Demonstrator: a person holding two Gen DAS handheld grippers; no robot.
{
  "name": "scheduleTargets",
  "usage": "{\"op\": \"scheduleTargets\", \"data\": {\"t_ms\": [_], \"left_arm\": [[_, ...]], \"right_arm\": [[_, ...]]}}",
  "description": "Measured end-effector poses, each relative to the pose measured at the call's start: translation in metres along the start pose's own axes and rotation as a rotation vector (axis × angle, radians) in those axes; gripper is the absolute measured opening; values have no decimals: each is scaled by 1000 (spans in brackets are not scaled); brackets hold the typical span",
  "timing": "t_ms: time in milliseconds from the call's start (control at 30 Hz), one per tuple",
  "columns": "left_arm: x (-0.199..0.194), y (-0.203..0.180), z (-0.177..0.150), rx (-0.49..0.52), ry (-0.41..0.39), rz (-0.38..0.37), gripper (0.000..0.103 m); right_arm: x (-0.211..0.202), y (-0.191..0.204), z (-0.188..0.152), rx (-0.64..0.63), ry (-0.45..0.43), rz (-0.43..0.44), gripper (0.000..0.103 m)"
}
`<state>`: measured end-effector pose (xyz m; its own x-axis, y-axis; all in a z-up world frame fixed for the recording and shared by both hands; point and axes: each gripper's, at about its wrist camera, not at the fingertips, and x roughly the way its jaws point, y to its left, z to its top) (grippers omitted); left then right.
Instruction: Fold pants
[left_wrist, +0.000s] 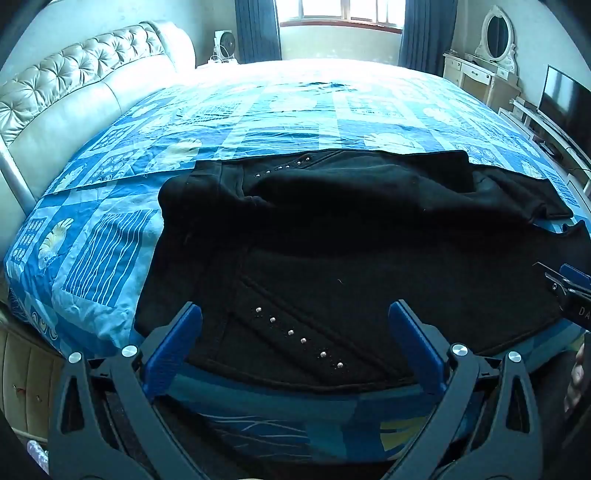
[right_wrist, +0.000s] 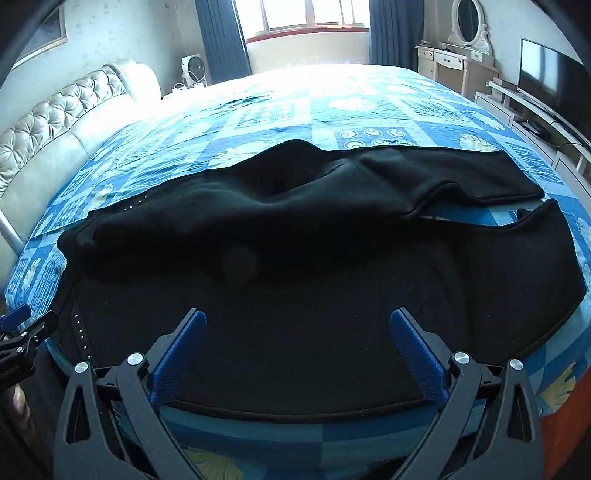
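Left gripper (left_wrist: 295, 325) spread wide, blue pads (left_wrist: 173, 343) empty, hovering over the studded waist end of the black pants (left_wrist: 332, 258). Right gripper (right_wrist: 298, 332) likewise spread wide, nothing between its pads (right_wrist: 417, 350), over the near leg of the pants. Pants lying crosswise, rumpled, on the near part of the blue patterned bed cover (left_wrist: 110, 236), legs trailing right. Beyond the pants: tufted headboard (left_wrist: 66, 81) left, window (left_wrist: 340, 11) at the far side, dresser with mirror (left_wrist: 495, 33) and television (right_wrist: 554, 74) right.
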<state>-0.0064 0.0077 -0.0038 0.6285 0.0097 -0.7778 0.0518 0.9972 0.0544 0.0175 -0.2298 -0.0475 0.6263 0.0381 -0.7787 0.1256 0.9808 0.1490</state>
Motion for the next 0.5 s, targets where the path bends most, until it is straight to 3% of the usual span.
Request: {"op": "scheduleTargets", "data": {"t_ms": [500], "left_arm": [[4,1,1,-19,18,23,101]], "right_arm": [[2,6,5,-8,35,3,99]]}}
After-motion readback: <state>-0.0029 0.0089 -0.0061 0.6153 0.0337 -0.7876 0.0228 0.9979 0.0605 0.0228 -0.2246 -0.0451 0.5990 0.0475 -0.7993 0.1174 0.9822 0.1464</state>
